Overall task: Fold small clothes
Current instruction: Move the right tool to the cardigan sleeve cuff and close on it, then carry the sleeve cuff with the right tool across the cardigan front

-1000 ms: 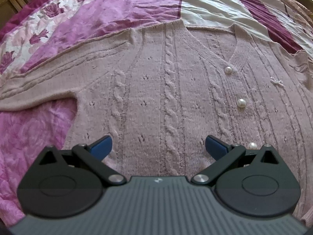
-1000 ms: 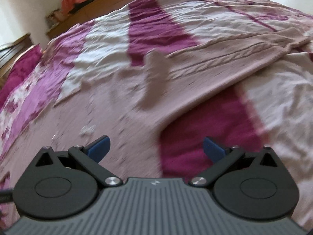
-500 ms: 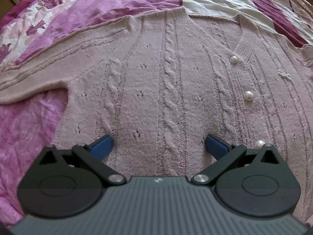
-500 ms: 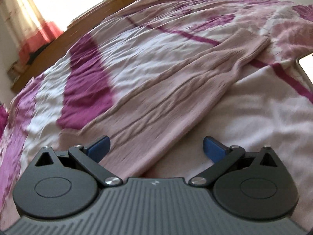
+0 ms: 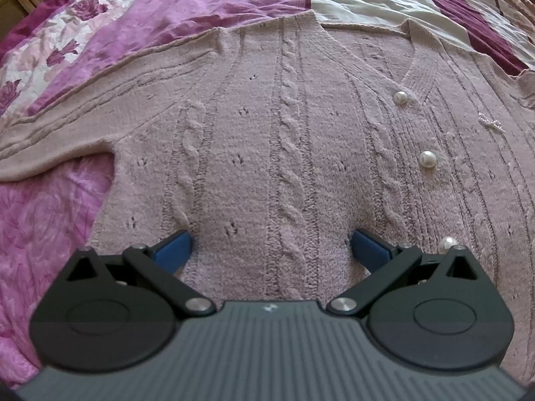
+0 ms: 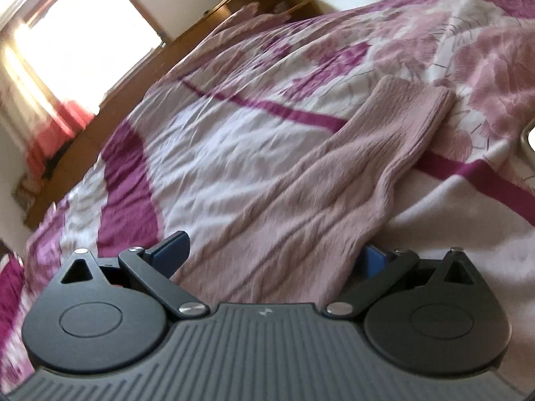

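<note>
A dusty-pink cable-knit cardigan [image 5: 287, 140] with pearl buttons [image 5: 428, 159] lies flat, front up, on the bed. Its left sleeve [image 5: 77, 123] stretches out to the left. My left gripper [image 5: 271, 247] is open, low over the cardigan's lower body, its blue fingertips [image 5: 172, 250] apart on either side of a cable. In the right wrist view the cardigan's other sleeve [image 6: 337, 180] runs away to its cuff [image 6: 414, 100]. My right gripper [image 6: 274, 254] is open and straddles that sleeve near its lower end; the sleeve's edge partly covers the right fingertip.
The bedspread [image 6: 234, 127] is white with magenta stripes and floral print, and purple beside the left sleeve [image 5: 43, 220]. A wooden headboard [image 6: 234, 10] and a bright window [image 6: 83, 23] lie beyond. A pale flat object [image 6: 528, 140] sits at the right edge.
The right gripper has swung right along the sleeve toward the cuff, and the sleeve now lies between its fingers. The left gripper stayed over the cardigan body, shifting slightly.
</note>
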A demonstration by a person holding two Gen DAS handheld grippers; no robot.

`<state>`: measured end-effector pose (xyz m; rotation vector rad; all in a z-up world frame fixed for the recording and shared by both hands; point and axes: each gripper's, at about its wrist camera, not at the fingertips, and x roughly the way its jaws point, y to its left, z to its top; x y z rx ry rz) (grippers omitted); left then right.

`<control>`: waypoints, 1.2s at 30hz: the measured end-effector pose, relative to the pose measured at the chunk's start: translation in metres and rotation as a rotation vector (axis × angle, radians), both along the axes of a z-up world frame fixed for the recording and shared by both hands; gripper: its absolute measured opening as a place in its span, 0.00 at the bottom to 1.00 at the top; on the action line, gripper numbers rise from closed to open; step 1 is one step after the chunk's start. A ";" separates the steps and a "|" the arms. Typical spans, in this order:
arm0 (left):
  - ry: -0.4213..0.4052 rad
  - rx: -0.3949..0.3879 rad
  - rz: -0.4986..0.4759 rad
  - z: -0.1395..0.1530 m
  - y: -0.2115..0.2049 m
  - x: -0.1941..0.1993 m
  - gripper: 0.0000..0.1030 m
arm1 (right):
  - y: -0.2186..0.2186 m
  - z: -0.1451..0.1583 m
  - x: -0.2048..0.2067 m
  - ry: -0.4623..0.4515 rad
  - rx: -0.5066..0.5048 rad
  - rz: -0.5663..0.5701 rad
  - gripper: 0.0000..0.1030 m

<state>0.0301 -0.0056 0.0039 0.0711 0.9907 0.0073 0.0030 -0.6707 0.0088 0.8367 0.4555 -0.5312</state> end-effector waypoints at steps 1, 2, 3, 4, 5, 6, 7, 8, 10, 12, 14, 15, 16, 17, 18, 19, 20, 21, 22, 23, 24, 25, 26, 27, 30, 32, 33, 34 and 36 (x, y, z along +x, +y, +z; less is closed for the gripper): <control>-0.003 0.002 -0.002 0.000 0.000 0.000 1.00 | -0.002 0.000 0.001 -0.006 0.004 -0.009 0.80; -0.005 0.003 -0.004 0.000 -0.001 -0.001 1.00 | -0.004 0.001 0.003 0.007 -0.007 -0.011 0.69; -0.008 0.006 -0.007 0.000 -0.001 -0.001 1.00 | -0.004 0.003 0.005 0.034 -0.027 -0.017 0.42; -0.012 0.008 -0.010 -0.001 -0.001 -0.001 1.00 | -0.003 0.004 0.007 0.064 -0.049 -0.023 0.19; -0.015 0.009 -0.013 -0.001 -0.002 -0.002 1.00 | -0.003 0.005 0.005 0.059 -0.056 -0.017 0.16; -0.017 0.010 -0.016 -0.001 -0.002 -0.002 1.00 | -0.002 0.006 0.001 0.034 -0.058 -0.008 0.14; -0.019 0.011 -0.020 -0.001 -0.002 -0.002 1.00 | 0.000 0.009 -0.002 0.010 -0.063 0.000 0.13; -0.023 0.011 -0.024 -0.001 -0.002 -0.002 1.00 | 0.003 0.013 -0.006 -0.008 -0.077 0.009 0.13; -0.030 0.012 -0.032 -0.001 -0.002 -0.003 1.00 | 0.010 0.020 -0.013 -0.038 -0.099 0.025 0.13; -0.032 0.009 -0.037 -0.001 -0.001 -0.003 1.00 | 0.018 0.029 -0.022 -0.076 -0.103 0.032 0.13; -0.032 0.003 -0.040 0.000 0.000 -0.002 1.00 | 0.026 0.038 -0.031 -0.115 -0.098 0.041 0.13; -0.032 0.001 -0.042 0.000 0.001 -0.002 1.00 | 0.031 0.044 -0.037 -0.132 -0.096 0.045 0.13; -0.034 -0.001 -0.045 0.000 0.001 -0.003 1.00 | 0.036 0.049 -0.041 -0.147 -0.097 0.050 0.13; -0.035 -0.002 -0.046 0.000 0.002 -0.003 1.00 | 0.041 0.054 -0.045 -0.164 -0.099 0.055 0.13; -0.036 -0.003 -0.048 0.000 0.002 -0.003 1.00 | 0.048 0.060 -0.050 -0.180 -0.100 0.061 0.13; -0.037 -0.003 -0.050 0.000 0.002 -0.003 1.00 | 0.053 0.065 -0.053 -0.194 -0.100 0.067 0.13; -0.038 -0.003 -0.053 0.000 0.002 -0.003 1.00 | 0.060 0.071 -0.058 -0.209 -0.099 0.077 0.13; -0.039 -0.003 -0.055 0.000 0.002 -0.003 1.00 | 0.066 0.076 -0.061 -0.223 -0.099 0.086 0.13; -0.040 -0.004 -0.057 0.001 0.003 -0.003 1.00 | 0.073 0.081 -0.064 -0.236 -0.103 0.097 0.13; -0.042 -0.005 -0.059 0.002 0.003 -0.004 1.00 | 0.082 0.088 -0.066 -0.250 -0.108 0.110 0.13; -0.042 -0.008 -0.061 0.003 0.004 -0.003 1.00 | 0.089 0.094 -0.067 -0.261 -0.110 0.121 0.13; -0.043 -0.013 -0.063 0.004 0.005 -0.004 1.00 | 0.096 0.100 -0.068 -0.274 -0.110 0.134 0.13; -0.046 -0.017 -0.067 0.005 0.006 -0.004 1.00 | 0.106 0.106 -0.068 -0.289 -0.110 0.153 0.12; -0.048 -0.020 -0.070 0.007 0.007 -0.004 1.00 | 0.114 0.112 -0.068 -0.300 -0.113 0.168 0.12; -0.063 -0.024 -0.069 0.014 0.011 -0.006 1.00 | 0.145 0.131 -0.064 -0.331 -0.124 0.218 0.12; -0.081 -0.019 -0.068 0.020 0.015 -0.006 1.00 | 0.167 0.142 -0.059 -0.344 -0.127 0.251 0.12; -0.088 -0.016 -0.068 0.022 0.017 -0.006 1.00 | 0.176 0.147 -0.057 -0.347 -0.130 0.266 0.12; -0.097 -0.010 -0.068 0.025 0.020 -0.006 1.00 | 0.188 0.151 -0.054 -0.350 -0.136 0.284 0.12; -0.117 0.002 -0.069 0.030 0.024 -0.006 1.00 | 0.211 0.159 -0.048 -0.351 -0.161 0.309 0.12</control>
